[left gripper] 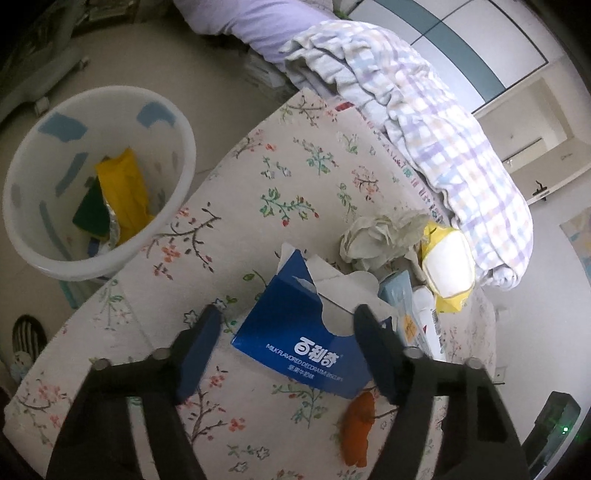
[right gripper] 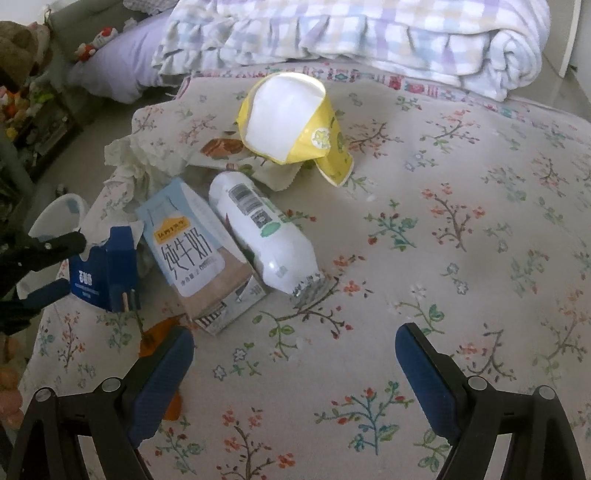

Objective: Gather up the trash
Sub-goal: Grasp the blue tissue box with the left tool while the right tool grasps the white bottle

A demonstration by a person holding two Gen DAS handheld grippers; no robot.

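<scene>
A torn blue biscuit box (left gripper: 299, 343) lies on a floral bedspread (left gripper: 258, 177), right of the white bin (left gripper: 110, 236). The left gripper (left gripper: 288, 325) straddles it (grip unclear). The right gripper (right gripper: 293, 354), beyond the box, gapes empty.

One blue box (left gripper: 295, 332), one carton (right gripper: 195, 251), one bottle (right gripper: 262, 236), one bin (left gripper: 99, 184).

Floral bedspread (right gripper: 443, 229), checked quilt (left gripper: 424, 122), lilac pillow (left gripper: 251, 22), beige floor (left gripper: 147, 55)
</scene>
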